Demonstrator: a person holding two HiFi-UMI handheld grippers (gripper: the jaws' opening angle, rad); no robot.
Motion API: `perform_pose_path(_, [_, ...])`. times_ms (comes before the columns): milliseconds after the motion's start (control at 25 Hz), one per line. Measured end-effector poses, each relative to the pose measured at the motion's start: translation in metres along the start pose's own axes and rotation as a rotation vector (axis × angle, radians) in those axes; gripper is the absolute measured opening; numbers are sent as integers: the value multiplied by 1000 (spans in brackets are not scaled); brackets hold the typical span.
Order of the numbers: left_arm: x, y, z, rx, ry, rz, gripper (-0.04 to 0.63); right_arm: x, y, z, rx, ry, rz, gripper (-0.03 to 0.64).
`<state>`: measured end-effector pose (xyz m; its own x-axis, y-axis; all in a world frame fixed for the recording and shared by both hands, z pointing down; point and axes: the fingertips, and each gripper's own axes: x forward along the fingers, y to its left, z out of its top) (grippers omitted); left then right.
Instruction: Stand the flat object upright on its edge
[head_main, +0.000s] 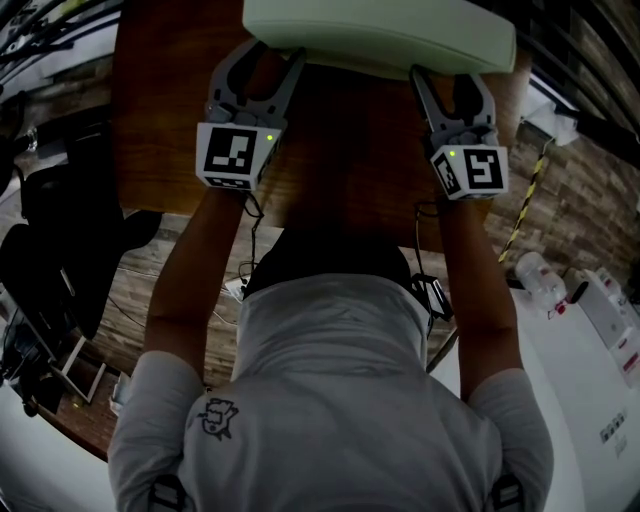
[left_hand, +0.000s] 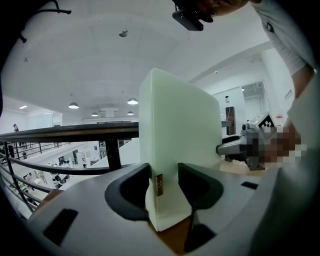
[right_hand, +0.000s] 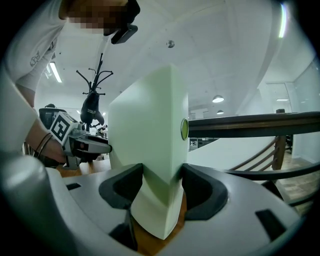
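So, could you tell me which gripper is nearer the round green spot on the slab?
Right. The right gripper clamps the slab just below the spot; the left gripper clamps it toward the other end.

We hold the pale green slab (head_main: 380, 35) over the brown counter (head_main: 340, 170), left gripper (head_main: 270, 58) near its left end, right gripper (head_main: 450, 82) near its right, fingers (head_main: 228, 75) meeting its near edge

Bare table (head_main: 350, 150) lies open this side of the pale slab (head_main: 380, 35) barring the far edge.
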<state>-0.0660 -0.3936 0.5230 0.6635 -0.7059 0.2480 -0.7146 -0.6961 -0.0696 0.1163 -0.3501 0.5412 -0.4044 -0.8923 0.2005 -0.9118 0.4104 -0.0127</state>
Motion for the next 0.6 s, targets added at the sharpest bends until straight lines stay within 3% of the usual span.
perform_pose_path(600, [-1,3,-17,-29,-7,9,192,4,4,-9,-24,7,3,239])
